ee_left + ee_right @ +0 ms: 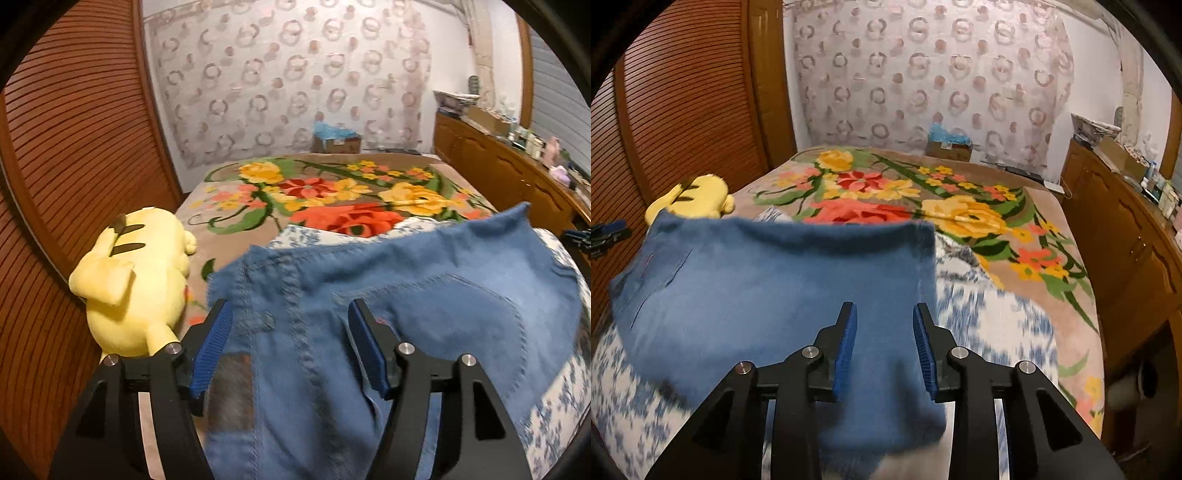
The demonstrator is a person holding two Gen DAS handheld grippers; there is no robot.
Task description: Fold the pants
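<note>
Blue denim pants (388, 295) lie on a white and blue patterned cloth (554, 417) on the bed; the waistband with a belt loop and a back pocket shows in the left wrist view. My left gripper (290, 308) is open, its blue pads apart over the waistband, not pressing the cloth. In the right wrist view the pants (768, 295) are a smooth blue panel with a folded far edge. My right gripper (884, 314) stands open over the panel's right side, denim passing between the pads with gaps on both sides. The left gripper (607, 232) peeks in at the far left.
A yellow plush toy (136, 280) lies on the bed at the left, against a slatted wooden door (74, 129). The flowered blanket (960, 210) stretches ahead. A wooden cabinet (1126, 258) with clutter runs along the right. A cardboard box (947, 147) sits beyond the bed by the curtain.
</note>
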